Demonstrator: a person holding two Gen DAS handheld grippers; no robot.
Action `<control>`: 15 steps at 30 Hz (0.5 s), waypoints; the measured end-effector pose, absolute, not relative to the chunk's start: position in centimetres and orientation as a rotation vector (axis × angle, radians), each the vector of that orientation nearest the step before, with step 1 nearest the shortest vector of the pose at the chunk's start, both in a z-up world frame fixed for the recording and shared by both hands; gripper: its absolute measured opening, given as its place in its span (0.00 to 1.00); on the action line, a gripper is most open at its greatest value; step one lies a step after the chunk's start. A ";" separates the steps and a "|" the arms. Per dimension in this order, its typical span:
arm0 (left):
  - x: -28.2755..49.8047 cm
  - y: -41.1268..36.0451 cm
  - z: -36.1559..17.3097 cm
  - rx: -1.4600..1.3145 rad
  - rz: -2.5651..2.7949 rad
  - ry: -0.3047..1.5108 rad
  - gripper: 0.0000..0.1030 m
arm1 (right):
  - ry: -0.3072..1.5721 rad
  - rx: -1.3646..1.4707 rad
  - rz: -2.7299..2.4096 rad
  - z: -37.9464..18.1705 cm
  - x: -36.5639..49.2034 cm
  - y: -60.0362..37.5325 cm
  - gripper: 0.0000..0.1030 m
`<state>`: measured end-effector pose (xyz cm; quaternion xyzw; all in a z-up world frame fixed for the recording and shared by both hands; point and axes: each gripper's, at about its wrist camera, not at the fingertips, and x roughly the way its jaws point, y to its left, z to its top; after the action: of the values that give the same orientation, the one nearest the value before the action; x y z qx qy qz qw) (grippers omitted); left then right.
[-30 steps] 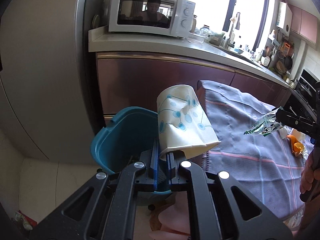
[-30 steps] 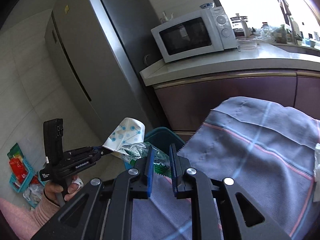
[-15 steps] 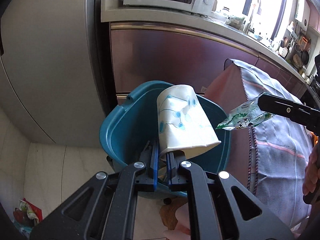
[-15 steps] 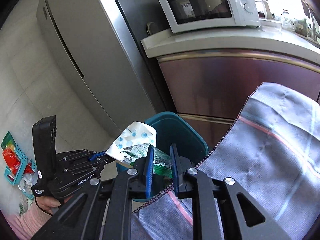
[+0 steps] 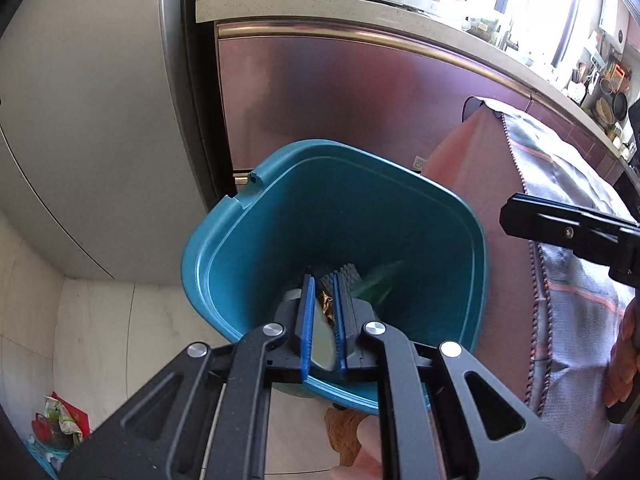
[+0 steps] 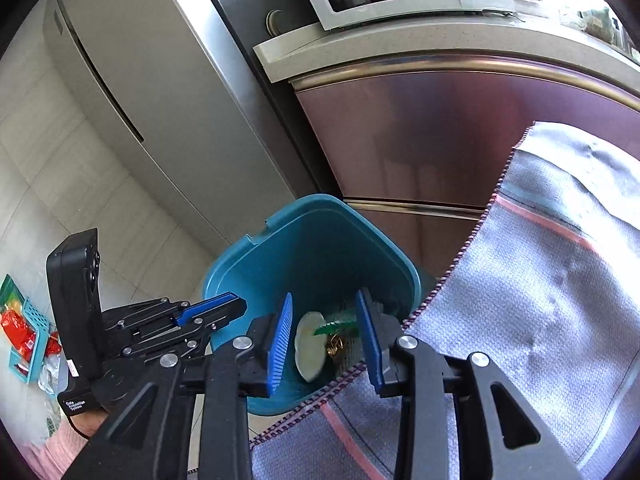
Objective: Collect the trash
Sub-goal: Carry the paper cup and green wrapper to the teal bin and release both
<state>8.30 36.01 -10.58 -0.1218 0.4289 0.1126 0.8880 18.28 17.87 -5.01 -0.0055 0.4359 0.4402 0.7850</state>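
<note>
Paper cup now inside bin

Both tongs tipped steeply downward, nothing gripped in either.

My left tongs point down, blue pads close together with only a thin gap and nothing pinched. My right tongs have just been opening; the jaws stand well apart and empty. My left hand, in a pink sleeve, grips the left handle from below.

Black grippers with blue ribbed pads, silver screws; pink sleeve
</note>
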 end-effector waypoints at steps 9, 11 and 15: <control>6.4 33.8 -7.6 -0.262 0.170 0.789 0.17 | 0.893 0.040 0.965 -4.1 17.0 14.1 0.36; 6.1 33.0 -6.5 -0.268 0.135 0.753 0.22 | 0.865 0.053 0.967 -3.5 16.3 12.8 0.39; 5.3 30.8 -4.6 -0.272 0.052 0.681 0.33 | 0.810 0.057 0.967 -2.1 14.6 9.8 0.47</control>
<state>5.34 30.79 -4.62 -0.1331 0.3328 0.0255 0.9332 14.63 9.80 -2.08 0.0266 0.3784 0.4518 0.8074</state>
